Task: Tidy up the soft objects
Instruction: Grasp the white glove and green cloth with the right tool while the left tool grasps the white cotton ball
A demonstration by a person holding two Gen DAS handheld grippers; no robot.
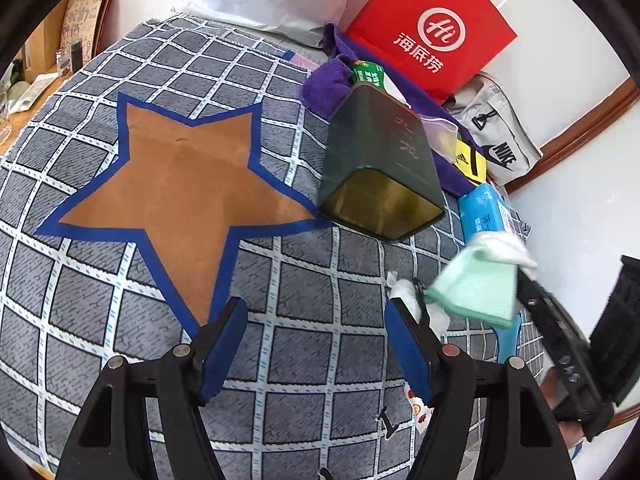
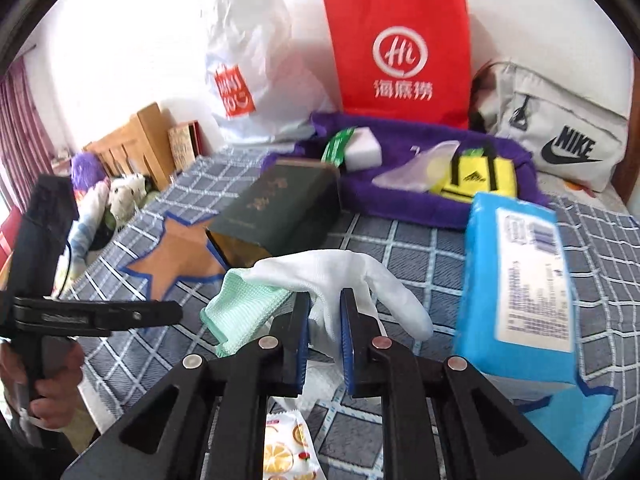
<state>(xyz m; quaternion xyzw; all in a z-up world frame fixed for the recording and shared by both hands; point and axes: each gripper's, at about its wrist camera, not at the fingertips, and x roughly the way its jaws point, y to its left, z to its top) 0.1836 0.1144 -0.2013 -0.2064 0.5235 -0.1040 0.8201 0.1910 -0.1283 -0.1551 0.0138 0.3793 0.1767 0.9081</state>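
Right hand-held gripper [image 2: 325, 312]: jaws nearly closed, pinching a white glove [image 2: 340, 276] with a mint-green cloth [image 2: 240, 304] hanging at its left, both lifted clear of the grey checked bedspread [image 2: 420, 248]. Left hand-held gripper [image 1: 316, 320]: jaws wide apart, nothing between them, low over the bedspread. Crumpled white tissue [image 1: 404, 292] just beside its right finger; whether touching, unclear. Blue wipes pack [image 2: 516, 292] near right. Beyond, dark green tin [image 2: 280, 208] lying on its side at the edge of an orange star patch [image 1: 180, 188]. Farther back, purple bed [image 2: 400, 200] holding a yellow bag [image 2: 476, 178]. Against the wall: red paper bag [image 2: 400, 52], grey Nike bag [image 2: 560, 136].
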